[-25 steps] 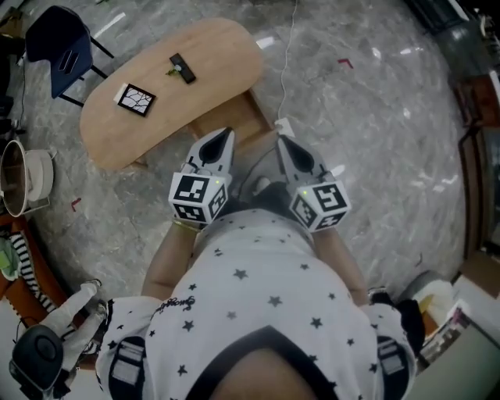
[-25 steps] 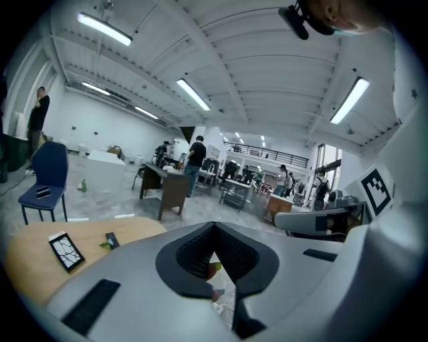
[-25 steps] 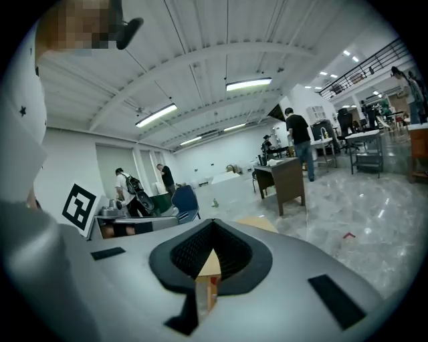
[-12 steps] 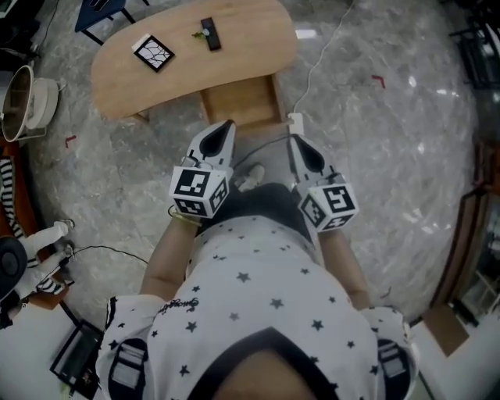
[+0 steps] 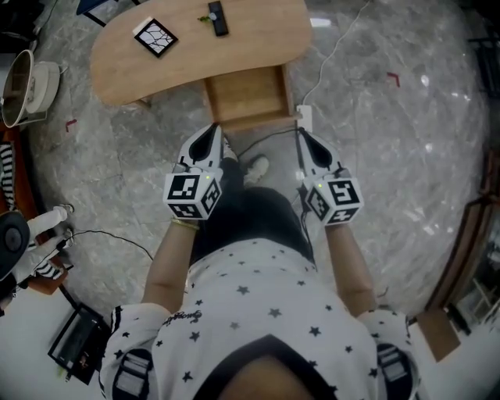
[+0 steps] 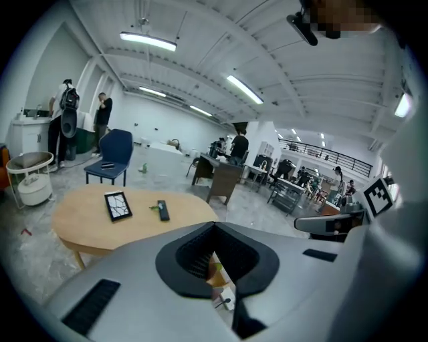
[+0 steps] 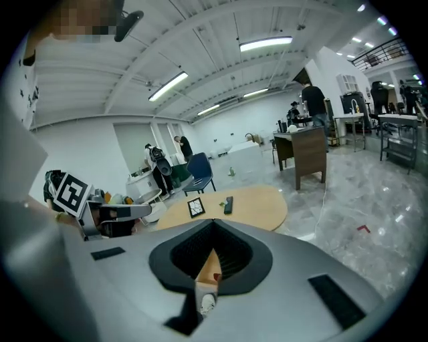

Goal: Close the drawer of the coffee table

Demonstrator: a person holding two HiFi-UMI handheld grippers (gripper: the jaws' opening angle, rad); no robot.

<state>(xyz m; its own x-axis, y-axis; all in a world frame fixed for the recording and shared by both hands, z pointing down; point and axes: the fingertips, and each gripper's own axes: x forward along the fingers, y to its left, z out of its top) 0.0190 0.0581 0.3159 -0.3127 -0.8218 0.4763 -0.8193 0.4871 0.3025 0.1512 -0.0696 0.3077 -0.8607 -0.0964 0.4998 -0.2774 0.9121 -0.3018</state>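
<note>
The light wooden drawer [image 5: 246, 95] of the coffee table stands pulled out from under the oval tan wooden worktop [image 5: 117, 66], its open box reaching toward the person over the grey marbled floor [image 5: 391, 156]. Its inside looks bare from the head view.

Just short of the drawer's front edge sit both grippers, one by each front corner. The left gripper [image 5: 212, 133] has its grey jaws clenched together with nothing between them – its own view shows the jaws [image 6: 214, 226] meeting at a point above a sliver of wood. The right gripper [image 5: 303, 136] is likewise clenched and empty, with its jaws [image 7: 212, 223] pressed together. Whether either tip touches the drawer front cannot be told.

On the worktop, well behind the drawer, lie a square black-framed tile with a cracked white pattern [image 5: 155, 36] and a slim black remote-like bar [image 5: 218, 17] – apart from each other.

A white power strip [image 5: 305, 117] lies on the floor beside the drawer's right corner, and a white shoe [image 5: 256, 166] shows between the grippers. A blue chair [image 6: 110, 152] stands beyond the table.
</note>
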